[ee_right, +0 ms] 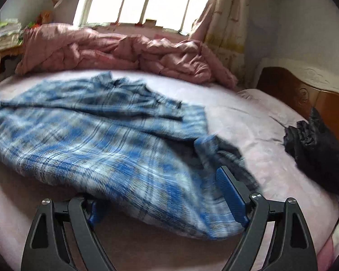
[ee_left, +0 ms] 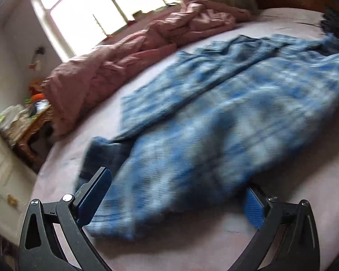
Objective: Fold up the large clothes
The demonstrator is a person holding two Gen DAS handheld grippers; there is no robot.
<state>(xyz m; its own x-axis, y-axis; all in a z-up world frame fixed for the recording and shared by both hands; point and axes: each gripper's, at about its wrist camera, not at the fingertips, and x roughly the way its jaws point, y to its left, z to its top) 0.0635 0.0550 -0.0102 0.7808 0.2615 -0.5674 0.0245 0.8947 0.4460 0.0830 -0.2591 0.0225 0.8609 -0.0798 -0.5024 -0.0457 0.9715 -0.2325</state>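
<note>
A large blue and white plaid shirt [ee_left: 214,117] lies spread on the pale pink bed sheet [ee_left: 192,244]; it also shows in the right wrist view [ee_right: 90,135]. My left gripper [ee_left: 174,194] is open, its blue pads on either side of the shirt's near hem, with cloth lying between them. My right gripper [ee_right: 160,194] is open too, its pads spread around the shirt's near edge, next to a dark folded-over sleeve or cuff [ee_right: 226,155]. The picture is blurred by motion.
A crumpled pink duvet [ee_right: 115,52] lies along the far side of the bed under the window. A black garment [ee_right: 316,151] lies by the wooden headboard [ee_right: 305,94]. A cluttered wooden side table [ee_left: 27,124] stands beside the bed.
</note>
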